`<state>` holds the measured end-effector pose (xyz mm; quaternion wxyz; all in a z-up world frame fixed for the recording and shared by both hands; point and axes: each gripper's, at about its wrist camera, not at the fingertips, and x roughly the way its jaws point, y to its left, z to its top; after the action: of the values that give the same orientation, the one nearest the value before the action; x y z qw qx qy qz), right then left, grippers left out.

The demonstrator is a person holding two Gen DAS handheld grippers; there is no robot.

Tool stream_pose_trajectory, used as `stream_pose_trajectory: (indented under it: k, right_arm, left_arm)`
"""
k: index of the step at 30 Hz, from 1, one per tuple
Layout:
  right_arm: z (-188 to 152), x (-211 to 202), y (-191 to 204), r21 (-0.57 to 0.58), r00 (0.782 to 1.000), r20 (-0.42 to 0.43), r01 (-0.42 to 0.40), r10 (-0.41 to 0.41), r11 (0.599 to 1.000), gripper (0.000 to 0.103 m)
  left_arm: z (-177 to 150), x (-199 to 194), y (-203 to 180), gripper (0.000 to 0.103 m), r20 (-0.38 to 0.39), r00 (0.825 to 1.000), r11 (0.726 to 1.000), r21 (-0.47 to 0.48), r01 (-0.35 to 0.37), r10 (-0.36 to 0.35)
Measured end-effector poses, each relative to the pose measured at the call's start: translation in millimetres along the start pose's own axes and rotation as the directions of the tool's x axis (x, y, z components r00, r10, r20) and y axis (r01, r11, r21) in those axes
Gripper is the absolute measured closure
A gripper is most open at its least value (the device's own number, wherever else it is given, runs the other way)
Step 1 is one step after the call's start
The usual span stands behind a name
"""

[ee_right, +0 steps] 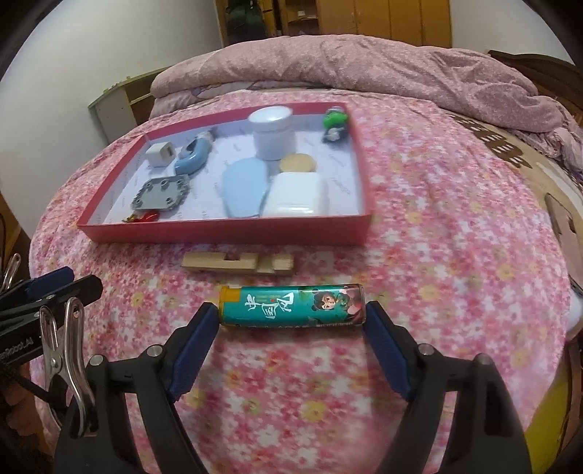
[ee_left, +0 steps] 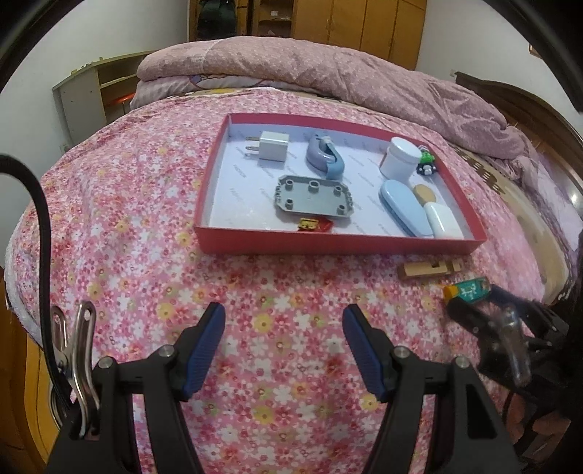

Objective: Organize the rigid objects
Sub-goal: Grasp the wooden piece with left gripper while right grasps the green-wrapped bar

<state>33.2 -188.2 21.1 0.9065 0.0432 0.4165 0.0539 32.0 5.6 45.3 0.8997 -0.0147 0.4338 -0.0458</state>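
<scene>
Between the right gripper's point(ee_right: 291, 321) blue pads lies a teal tube point(ee_right: 291, 304), crosswise on the bedspread point(ee_right: 437, 255). Each pad sits at one tube end; whether they press on it cannot be told. No earlier view applies. Beyond the tube lies a wooden block point(ee_right: 237, 263), then a red tray point(ee_right: 226, 229) holding a white jar point(ee_right: 271, 135), a charger point(ee_right: 160, 153), a grey plate point(ee_right: 162, 191) and other small items. The left gripper point(ee_left: 284, 346) hangs over bare floral fabric with jaws spread wide and nothing between them. A folded pink quilt point(ee_left: 328, 69) lies at the bed's far end. Wooden cabinets point(ee_left: 364, 22) and a white wall point(ee_left: 109, 32) stand behind.
</scene>
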Motion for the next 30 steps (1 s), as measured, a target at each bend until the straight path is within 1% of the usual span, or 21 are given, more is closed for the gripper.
stream_pose_trajectory:
  k: [1,3,7,11,14,17,19,21,23,25,28,30]
  right_arm:
    - [0,-2,-5,0.011,1.000,0.000,-0.006,0.006,1.000,0.021]
    - [-1,-5,-18,0.044,0.999,-0.005,-0.042,0.043,0.998,0.021]
    - [-2,-15,-37,0.075,1.000,0.018,-0.026,0.025,0.997,0.021]
    - [-3,-21,-56,0.112,0.998,0.035,-0.059,0.055,0.992,0.021]
    - [-1,-25,-68,0.117,0.999,0.054,-0.010,0.004,0.993,0.021]
    - [-1,-28,-78,0.136,0.998,0.064,0.017,-0.026,0.991,0.021]
    - [-2,-28,-85,0.154,0.997,0.067,0.031,-0.042,0.988,0.020]
    - [-3,-28,-91,0.167,0.997,0.066,0.036,-0.047,0.985,0.021]
    - [-5,-28,-96,0.183,0.997,0.066,0.024,-0.037,0.983,0.020]
    - [-8,-29,-100,0.199,0.997,0.072,0.012,-0.027,0.980,0.021]
    - [-10,-32,-105,0.214,0.996,0.086,0.001,-0.020,0.977,0.020]
    - [-10,-33,-106,0.218,0.995,0.095,-0.008,-0.013,0.976,0.020]
  left_arm:
    - [0,1,-2,0.033,-0.003,1.000,1.000,0.003,0.004,-0.004]
    - [0,3,-8,0.033,-0.013,1.000,1.000,0.007,0.022,-0.022]
    - [3,8,-25,0.033,-0.029,0.998,0.998,0.017,0.061,-0.061]
    - [6,15,-52,0.033,-0.030,0.996,0.995,0.051,0.089,-0.088]
    - [7,22,-72,0.033,-0.034,0.993,0.991,0.068,0.118,-0.116]
    - [9,31,-92,0.031,-0.027,0.991,0.988,0.085,0.132,-0.130]
    - [9,37,-104,0.027,-0.017,0.992,0.987,0.097,0.128,-0.126]
    - [10,41,-112,0.026,-0.010,0.991,0.987,0.092,0.131,-0.131]
    - [11,43,-119,0.021,0.003,0.991,0.987,0.092,0.134,-0.135]
    - [12,44,-127,0.019,0.019,0.991,0.986,0.109,0.128,-0.131]
    - [14,49,-136,0.018,0.029,0.994,0.987,0.129,0.100,-0.105]
    - [14,54,-137,0.018,0.026,0.996,0.988,0.125,0.085,-0.089]
